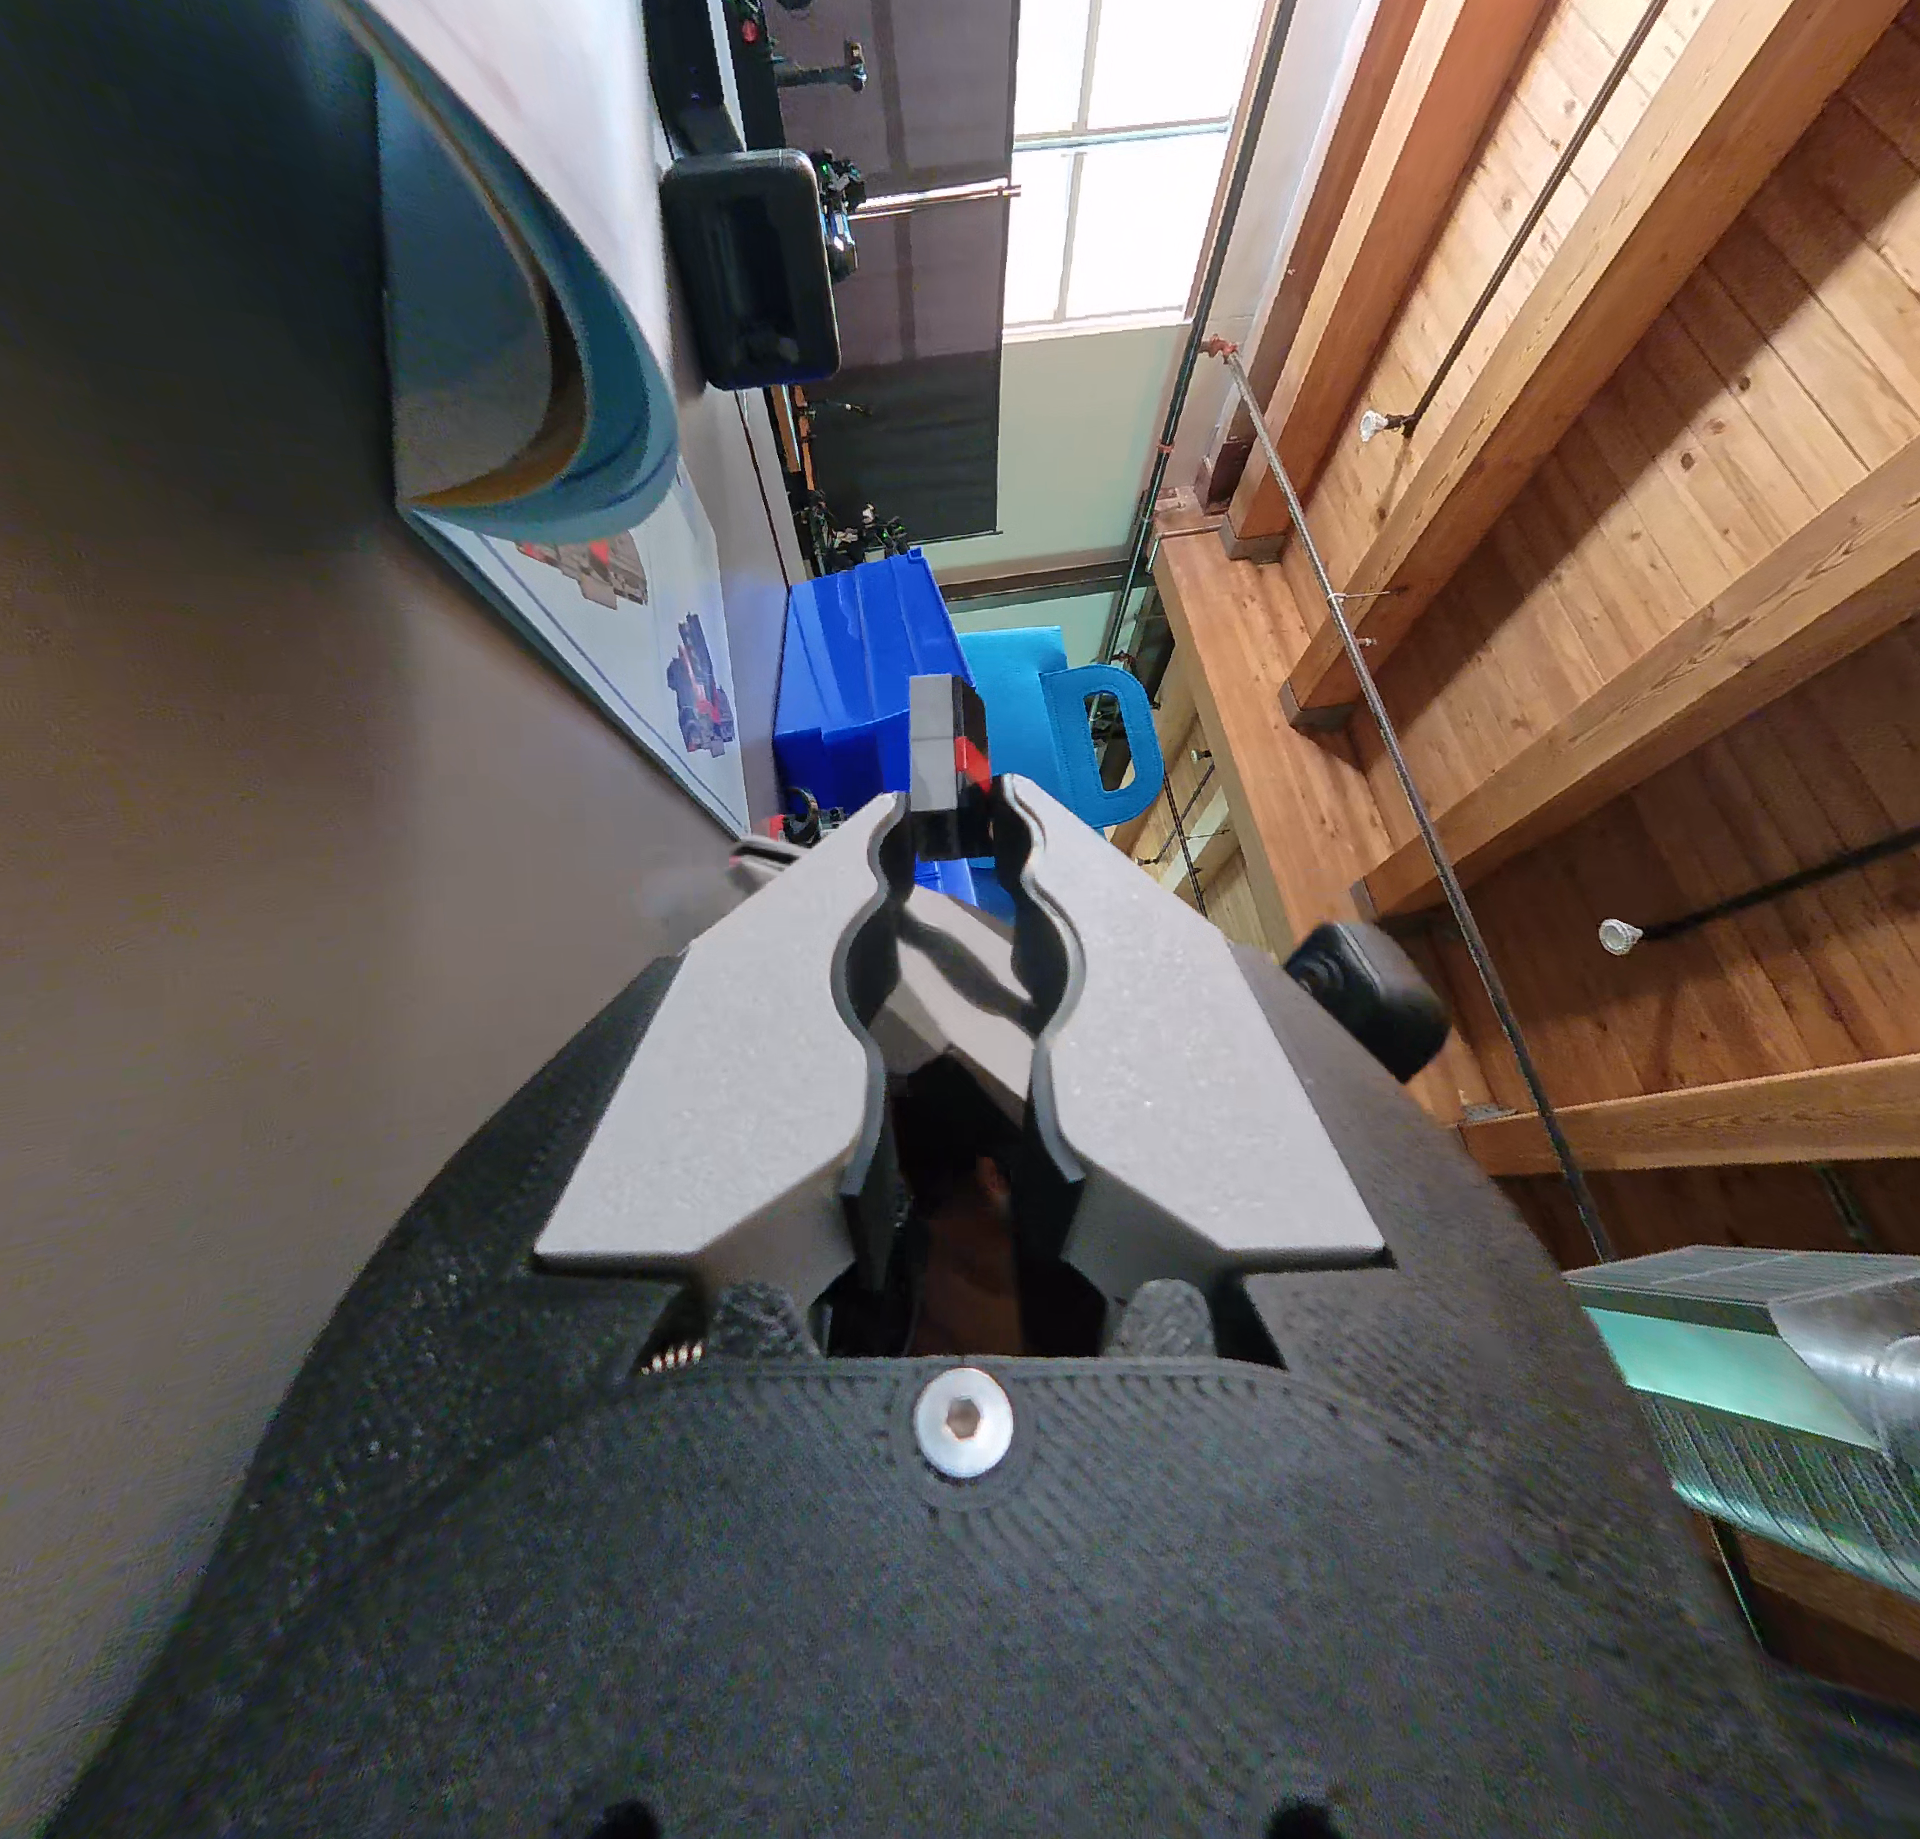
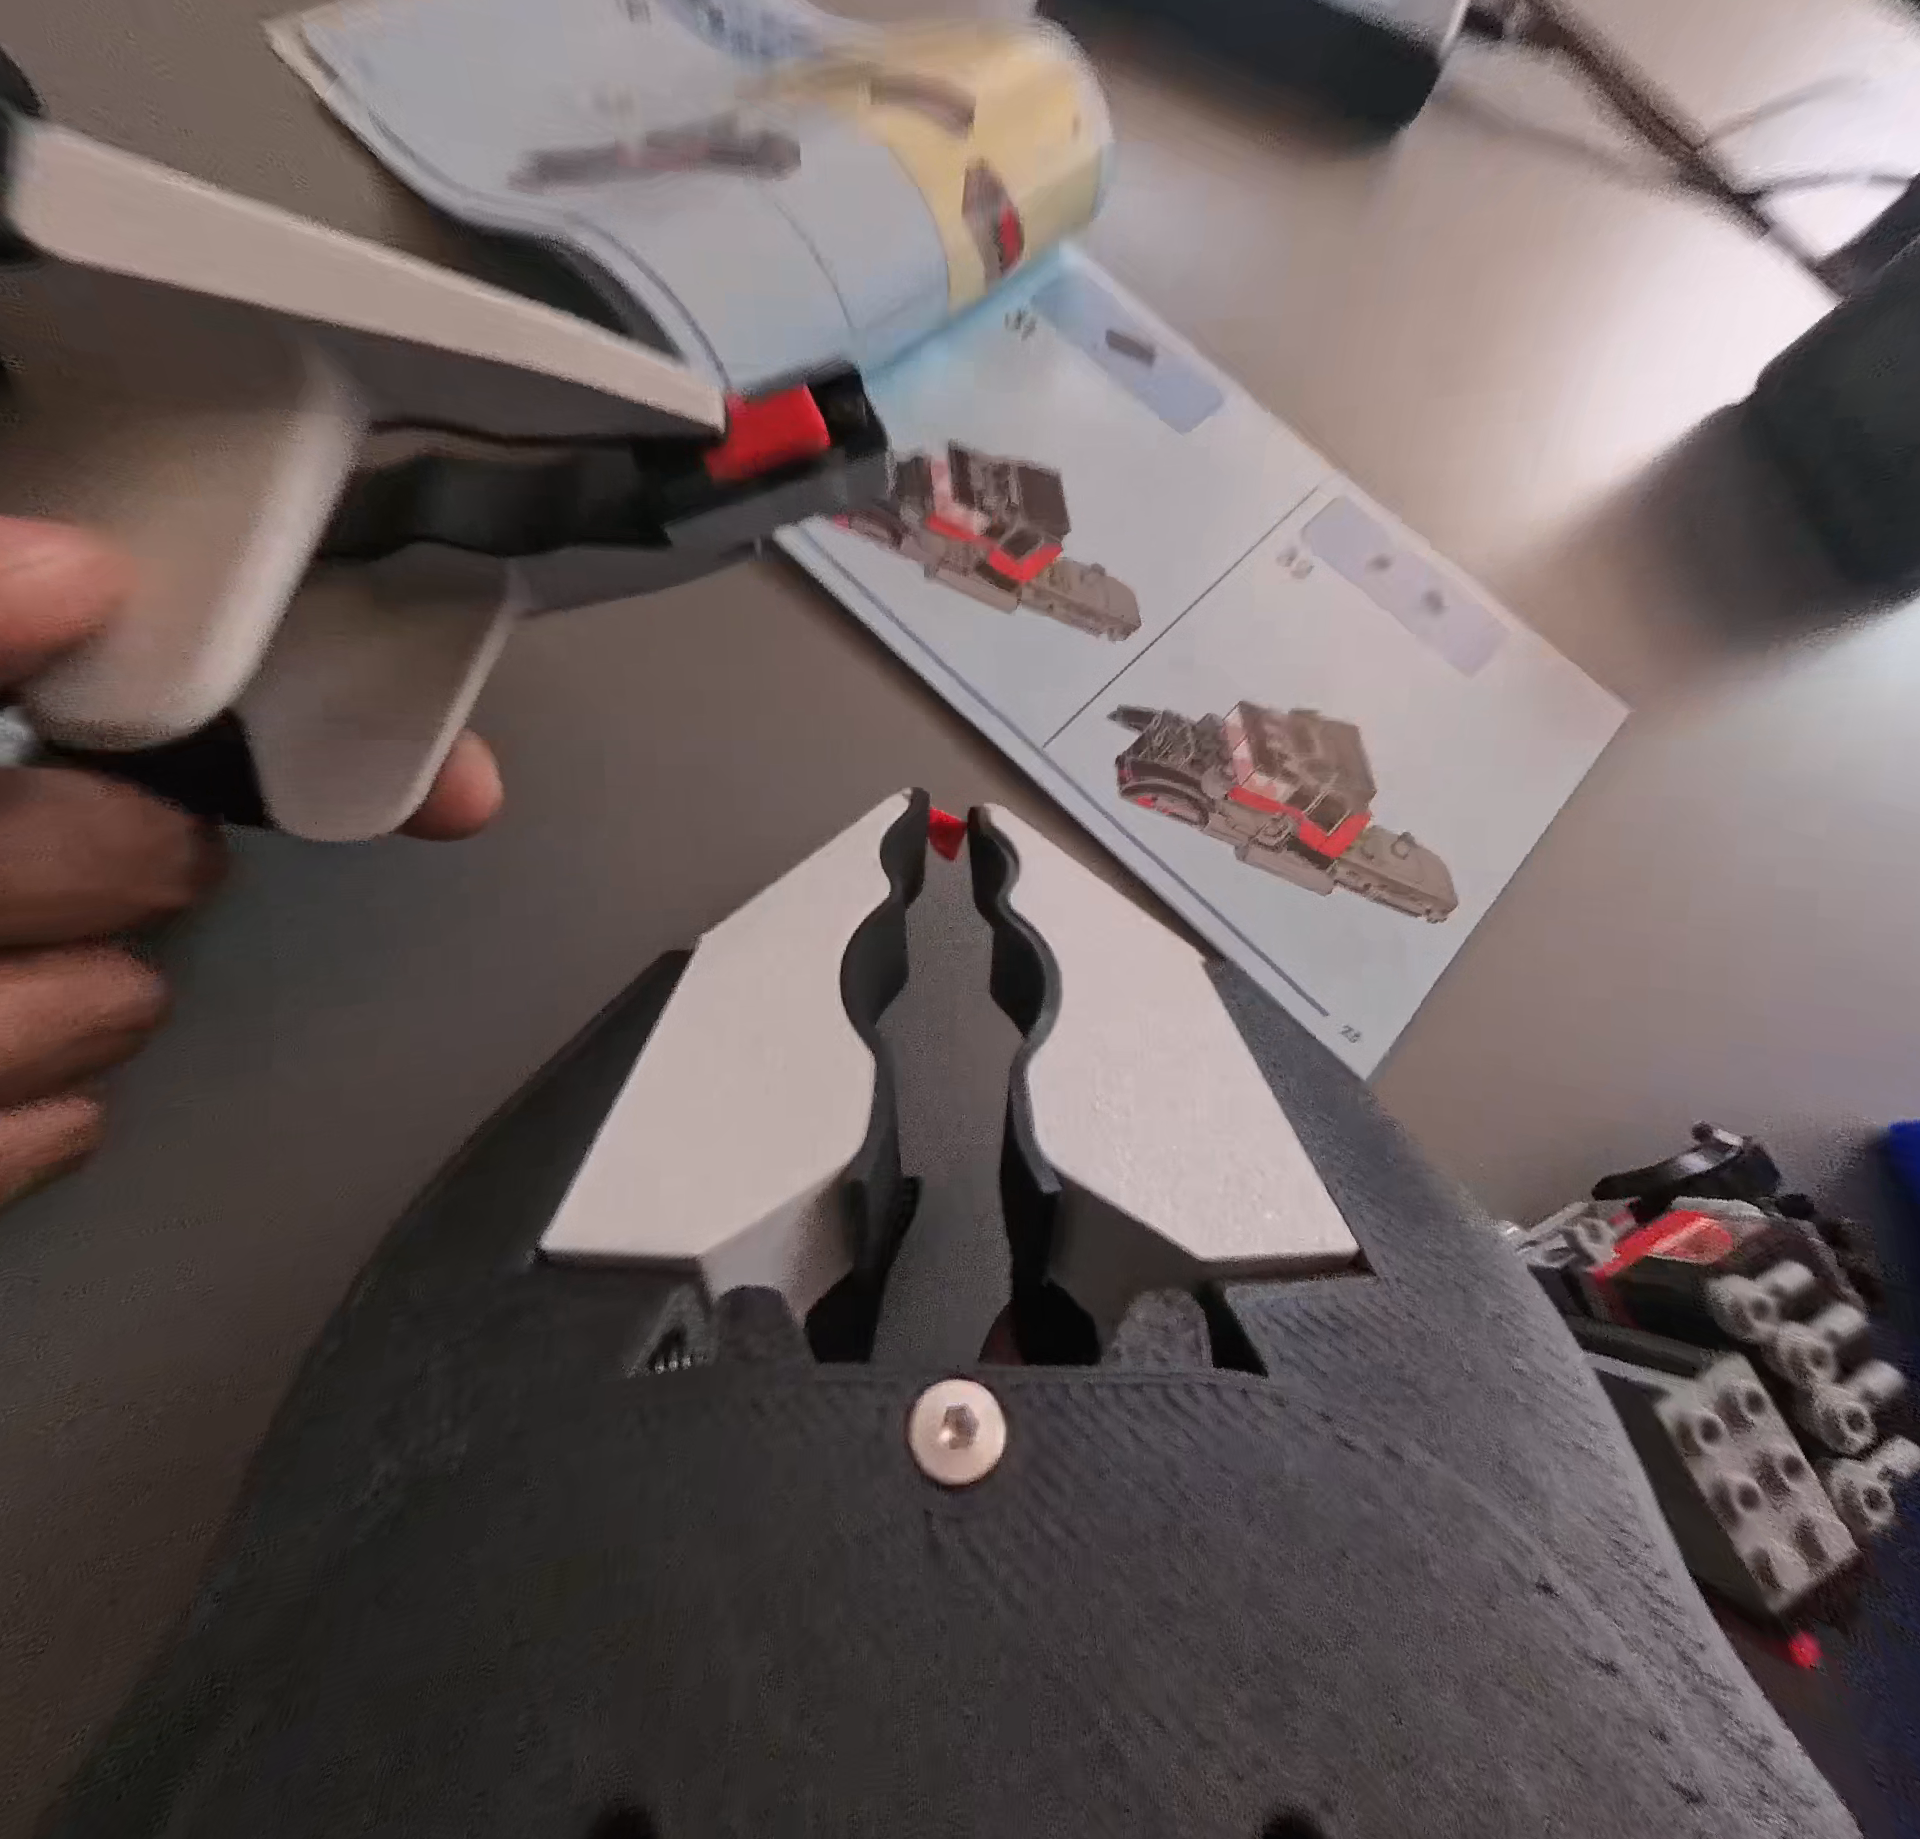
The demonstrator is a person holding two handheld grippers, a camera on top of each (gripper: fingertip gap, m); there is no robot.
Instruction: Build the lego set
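My left gripper (image 1: 951,813) is shut on a small lego assembly (image 1: 940,750) of grey, black and red bricks, held up in the air with the view tilted sideways. The same gripper shows at the left of the right wrist view (image 2: 727,449), held by a person's hand (image 2: 62,854), with the red and dark assembly (image 2: 790,449) at its tips. My right gripper (image 2: 945,828) is shut on a tiny red lego piece (image 2: 945,833), above the table, a short way below and right of the left gripper's assembly.
An open instruction booklet (image 2: 1195,646) lies on the brown table (image 2: 623,906), its left pages curled up. A partly built grey, black and red lego model (image 2: 1745,1374) sits at lower right. A blue bin (image 1: 862,688) and a black case (image 1: 748,272) stand farther off.
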